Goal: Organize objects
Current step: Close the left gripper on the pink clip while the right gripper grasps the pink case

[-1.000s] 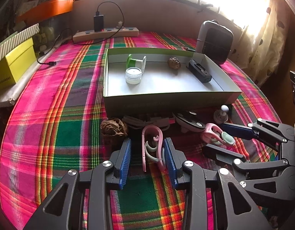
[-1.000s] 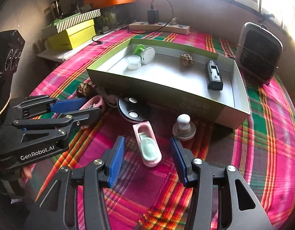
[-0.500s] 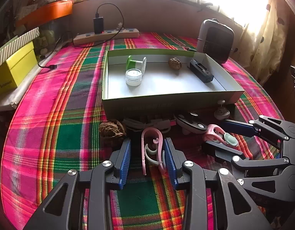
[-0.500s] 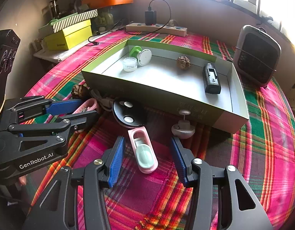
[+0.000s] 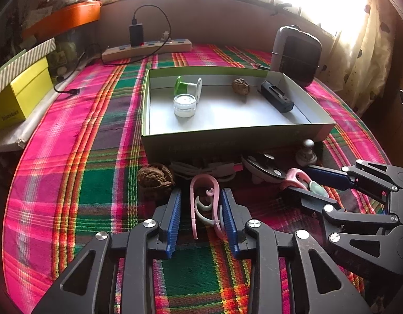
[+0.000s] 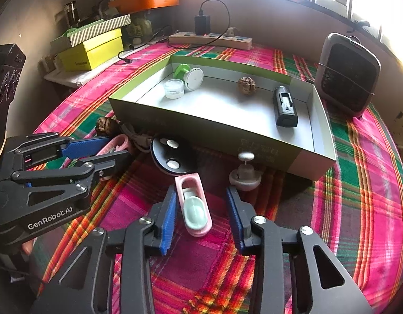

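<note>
A: Left gripper (image 5: 201,209) — jaws have just been closing; the pink hooked clip (image 5: 205,204) stands between them, right pad touching, left pad with a gap. Not clamped.

B: Right gripper (image 6: 200,209)?

A: Also just been closing. Pink-and-mint oval case (image 6: 194,209) lies between the pads, against the left one, clear of the right.

B: Beyond those?

A: At 12 o'clock in the right wrist view, a black disc (image 6: 172,157); at 1 o'clock, a white knobbed piece (image 6: 245,175). A walnut (image 5: 155,178) sits at 11 o'clock of the left gripper. Farther, the shallow box (image 5: 227,136) holds a jar (image 5: 185,104), spool (image 5: 188,86), another walnut (image 5: 240,86) and a black device (image 5: 277,99).
</note>
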Available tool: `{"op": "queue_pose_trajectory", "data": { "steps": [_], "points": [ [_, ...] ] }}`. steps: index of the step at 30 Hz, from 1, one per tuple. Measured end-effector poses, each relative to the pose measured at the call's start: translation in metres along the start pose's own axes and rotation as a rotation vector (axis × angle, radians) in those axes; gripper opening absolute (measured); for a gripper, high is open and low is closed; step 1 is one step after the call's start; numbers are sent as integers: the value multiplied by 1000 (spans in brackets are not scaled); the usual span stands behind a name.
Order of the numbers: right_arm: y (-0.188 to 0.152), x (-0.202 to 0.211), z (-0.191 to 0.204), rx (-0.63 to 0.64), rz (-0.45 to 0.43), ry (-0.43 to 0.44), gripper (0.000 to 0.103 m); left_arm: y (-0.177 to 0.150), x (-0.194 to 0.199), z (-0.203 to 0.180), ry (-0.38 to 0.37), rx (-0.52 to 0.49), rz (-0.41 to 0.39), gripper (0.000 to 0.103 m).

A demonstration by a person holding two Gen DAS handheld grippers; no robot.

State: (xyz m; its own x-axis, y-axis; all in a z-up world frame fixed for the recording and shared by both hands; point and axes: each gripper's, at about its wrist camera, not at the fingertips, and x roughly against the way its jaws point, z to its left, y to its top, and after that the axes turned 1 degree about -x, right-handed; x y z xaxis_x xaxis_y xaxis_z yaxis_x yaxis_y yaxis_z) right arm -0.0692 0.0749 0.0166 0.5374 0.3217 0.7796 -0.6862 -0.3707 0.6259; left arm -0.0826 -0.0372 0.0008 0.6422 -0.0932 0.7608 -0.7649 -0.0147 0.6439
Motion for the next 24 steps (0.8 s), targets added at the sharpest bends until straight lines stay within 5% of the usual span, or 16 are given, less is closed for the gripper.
{"op": "queue_pose_trajectory", "data": {
  "steps": [24],
  "points": [
    [-2, 1, -2, -21, -4, 0, 19, -1, 3, 4, 21, -4, 0, 22]
  ]
}}
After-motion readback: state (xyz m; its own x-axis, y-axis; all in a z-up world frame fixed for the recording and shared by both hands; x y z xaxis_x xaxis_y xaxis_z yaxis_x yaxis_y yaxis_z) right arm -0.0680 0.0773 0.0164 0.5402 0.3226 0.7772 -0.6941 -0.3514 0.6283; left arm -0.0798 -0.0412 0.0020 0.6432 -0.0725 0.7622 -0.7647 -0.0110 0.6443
